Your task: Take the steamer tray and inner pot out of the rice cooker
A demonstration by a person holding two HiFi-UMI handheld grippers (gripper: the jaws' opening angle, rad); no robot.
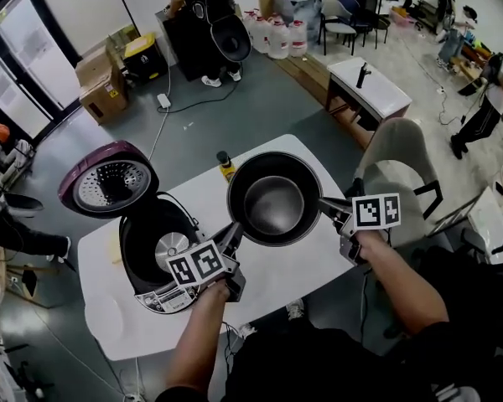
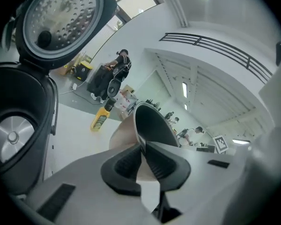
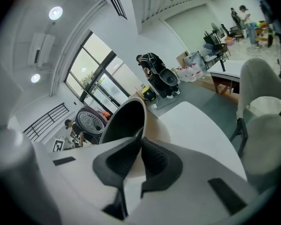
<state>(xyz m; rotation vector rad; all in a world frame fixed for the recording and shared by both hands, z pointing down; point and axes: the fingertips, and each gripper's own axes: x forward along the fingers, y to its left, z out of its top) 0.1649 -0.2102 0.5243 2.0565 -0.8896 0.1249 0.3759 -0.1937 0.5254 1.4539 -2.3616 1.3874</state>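
Inner pot point(image 1: 274, 199), one round bowl with a dark, smooth inside and a shiny bottom, is over the white table point(image 1: 310, 266) with its mouth up, just right of the one open rice cooker point(image 1: 155, 245). The left gripper point(image 1: 233, 231) and the right gripper point(image 1: 325, 205) grasp opposite sides of its rim. In the left gripper view, the two ribbed black pads are clenched on the thin rim, next to the tan outer wall. In the right gripper view, both pads clamp the rim as well.
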